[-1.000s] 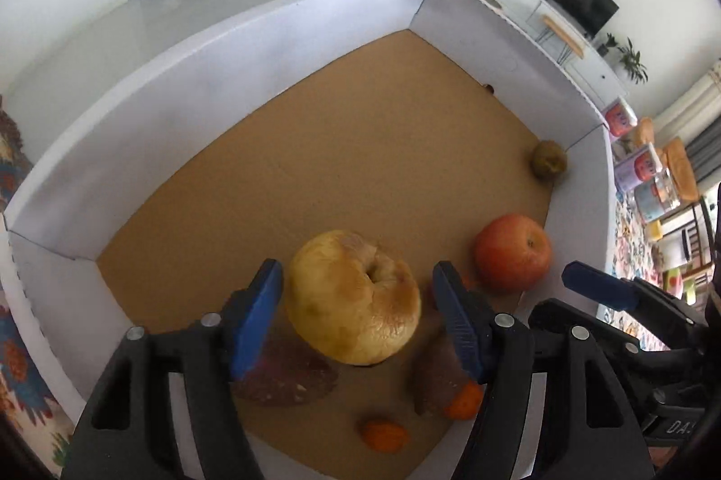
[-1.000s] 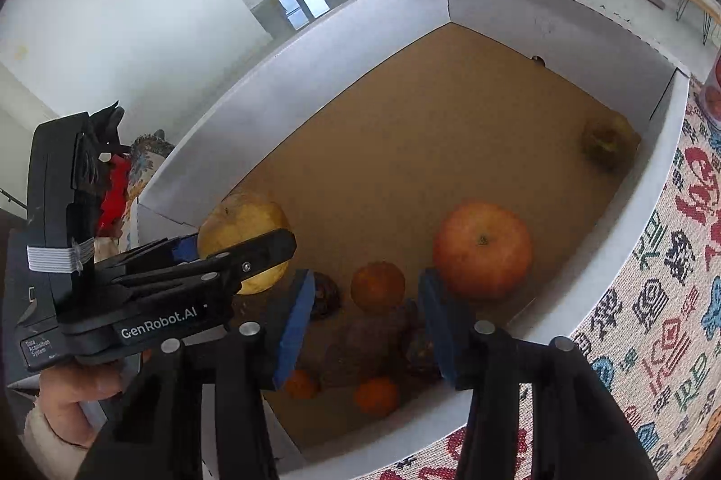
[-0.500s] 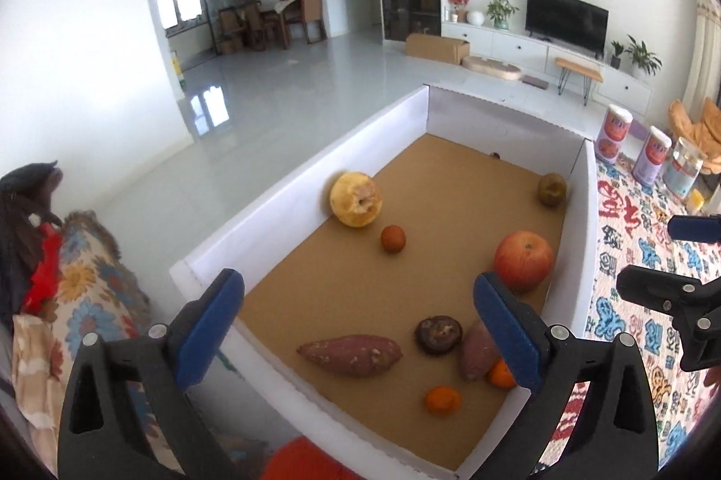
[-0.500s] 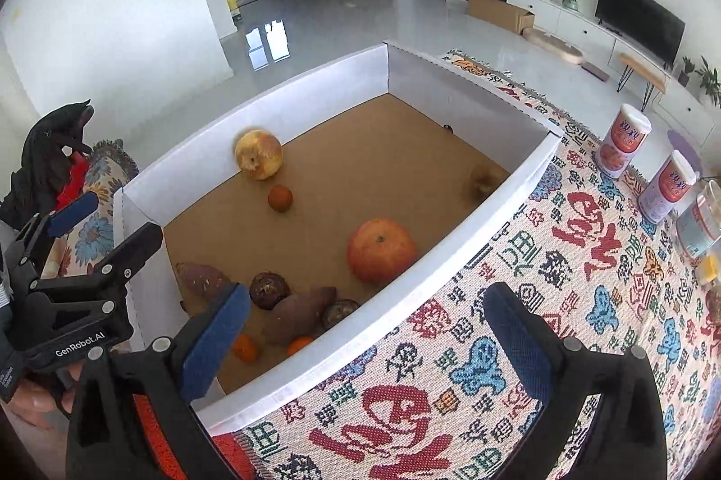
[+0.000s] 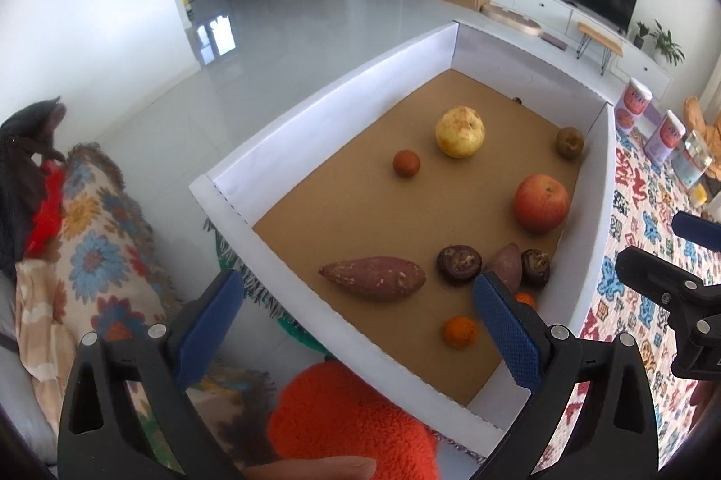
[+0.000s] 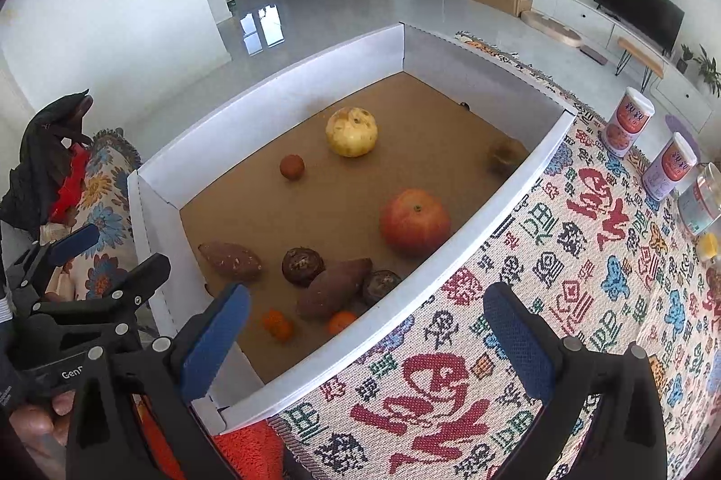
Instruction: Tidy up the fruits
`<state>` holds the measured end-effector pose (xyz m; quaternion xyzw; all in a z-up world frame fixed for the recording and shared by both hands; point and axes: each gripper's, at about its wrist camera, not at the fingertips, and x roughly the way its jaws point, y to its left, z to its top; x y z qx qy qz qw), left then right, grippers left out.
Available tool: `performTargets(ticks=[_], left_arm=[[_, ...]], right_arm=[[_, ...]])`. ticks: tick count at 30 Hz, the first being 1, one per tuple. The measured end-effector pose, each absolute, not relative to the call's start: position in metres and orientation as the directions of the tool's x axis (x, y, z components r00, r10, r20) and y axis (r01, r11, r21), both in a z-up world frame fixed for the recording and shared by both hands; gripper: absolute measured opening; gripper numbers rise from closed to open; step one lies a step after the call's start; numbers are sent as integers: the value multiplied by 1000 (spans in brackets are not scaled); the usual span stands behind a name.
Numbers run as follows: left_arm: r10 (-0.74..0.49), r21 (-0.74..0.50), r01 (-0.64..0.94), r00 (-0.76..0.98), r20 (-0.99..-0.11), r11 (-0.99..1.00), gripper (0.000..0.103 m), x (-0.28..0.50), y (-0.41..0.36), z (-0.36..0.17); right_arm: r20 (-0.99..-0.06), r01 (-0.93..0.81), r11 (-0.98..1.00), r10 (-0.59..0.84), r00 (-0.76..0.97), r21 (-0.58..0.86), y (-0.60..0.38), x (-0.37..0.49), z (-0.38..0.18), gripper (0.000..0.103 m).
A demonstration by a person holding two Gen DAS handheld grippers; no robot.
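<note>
A white-walled cardboard box (image 5: 324,106) (image 6: 270,83) holds the produce. A yellow pear (image 5: 459,131) (image 6: 352,131) lies toward the far end, a small brown-red fruit (image 5: 406,163) (image 6: 291,166) beside it. A red apple (image 5: 540,203) (image 6: 414,221) sits by the right wall, a brownish fruit (image 5: 569,142) in the far right corner. Two sweet potatoes (image 5: 374,278) (image 6: 333,287), dark round fruits (image 5: 458,264) and small oranges (image 5: 459,331) lie at the near end. My left gripper (image 5: 356,326) is open and empty above the near left wall. My right gripper (image 6: 365,340) is open and empty above the near right wall.
A patterned cloth (image 6: 563,277) covers the table right of the box, with two cans (image 6: 628,127) and a glass jar (image 6: 700,205) on it. A floral fabric (image 5: 90,236) lies to the left. An orange fuzzy sleeve (image 5: 351,426) is below the left gripper.
A second ago my left gripper held the yellow pear inside the box. Both grippers have since opened wide and pulled back and up; the pear now lies at the far end.
</note>
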<state>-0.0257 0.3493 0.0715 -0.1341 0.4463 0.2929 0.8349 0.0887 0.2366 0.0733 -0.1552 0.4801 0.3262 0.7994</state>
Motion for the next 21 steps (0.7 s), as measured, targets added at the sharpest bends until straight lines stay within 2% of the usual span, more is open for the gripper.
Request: performTargets(ticks=[6, 10, 21], left_arm=[[376, 62, -602, 411, -830, 796, 102, -26, 350, 70], [340, 26, -599, 417, -843, 800, 102, -26, 355, 68], [344, 17, -615, 418, -841, 788, 102, -27, 363, 64]], right_arm=[[-877, -677, 735, 352, 326, 43, 242, 84, 73, 103], [-883, -681, 732, 341, 322, 34, 246, 83, 73, 103], [-885, -677, 735, 342, 315, 43, 252, 88, 70, 103]])
